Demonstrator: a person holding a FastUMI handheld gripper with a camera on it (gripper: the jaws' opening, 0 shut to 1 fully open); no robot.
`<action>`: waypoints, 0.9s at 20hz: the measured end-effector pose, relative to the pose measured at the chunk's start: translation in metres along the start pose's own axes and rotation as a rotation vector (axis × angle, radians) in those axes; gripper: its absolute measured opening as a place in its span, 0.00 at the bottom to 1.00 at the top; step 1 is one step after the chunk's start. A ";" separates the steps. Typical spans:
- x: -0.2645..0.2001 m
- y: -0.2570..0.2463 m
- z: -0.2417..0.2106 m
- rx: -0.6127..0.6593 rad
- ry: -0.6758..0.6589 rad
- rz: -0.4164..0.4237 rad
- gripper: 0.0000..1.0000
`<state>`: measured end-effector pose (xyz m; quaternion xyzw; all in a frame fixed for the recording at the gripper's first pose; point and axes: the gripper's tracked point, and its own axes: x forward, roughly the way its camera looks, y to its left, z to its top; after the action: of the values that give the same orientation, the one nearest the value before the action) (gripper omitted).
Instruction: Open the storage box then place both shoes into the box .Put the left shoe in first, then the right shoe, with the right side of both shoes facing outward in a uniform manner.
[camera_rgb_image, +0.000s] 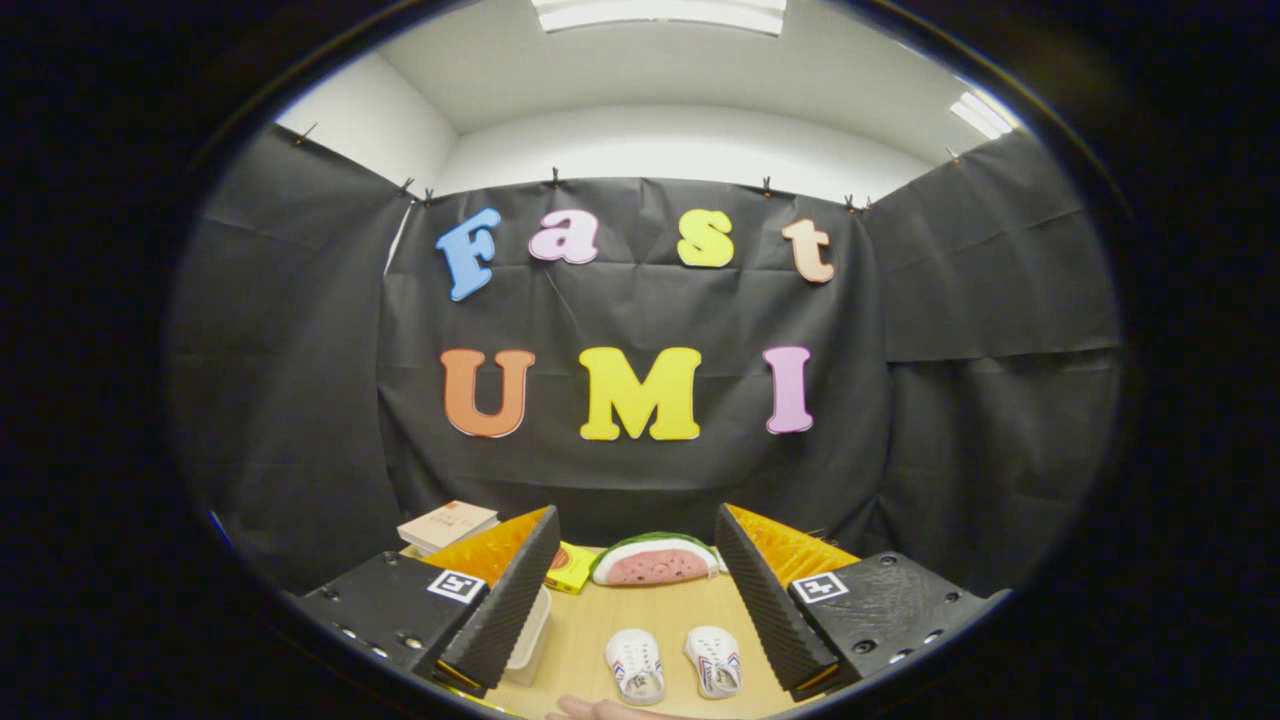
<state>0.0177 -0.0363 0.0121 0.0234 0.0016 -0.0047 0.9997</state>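
Watermelon-slice toy (655, 560), soft-looking, red flesh w/ green rind, at far edge of wooden table (650, 610), beyond fingers. Yellow box (570, 567) just left of it; tan book (447, 525) further left, near cloth wall. Pale plastic storage box (530, 625) partly hidden behind left finger; lid state unclear. Two small white shoes (675, 662) w/ red-blue stripes, side by side on table betw. fingers, toes away. Gripper (640, 600) spread wide apart, holding nothing. Bit of hand (600, 709) nearest cam.

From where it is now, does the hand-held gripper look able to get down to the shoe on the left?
Probably yes. The hand-held gripper is open, with both shoes on the table between its fingers. Nothing covers the left shoe; the other shoe lies apart beside it, and the watermelon slice sits beyond.
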 end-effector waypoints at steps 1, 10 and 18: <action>0.002 -0.001 -0.001 0.001 0.004 0.002 0.95; 0.031 -0.017 -0.020 0.003 0.060 0.033 0.95; 0.094 0.002 -0.108 -0.009 0.235 0.197 0.95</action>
<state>0.1111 -0.0301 -0.0957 0.0195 0.1162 0.0963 0.9884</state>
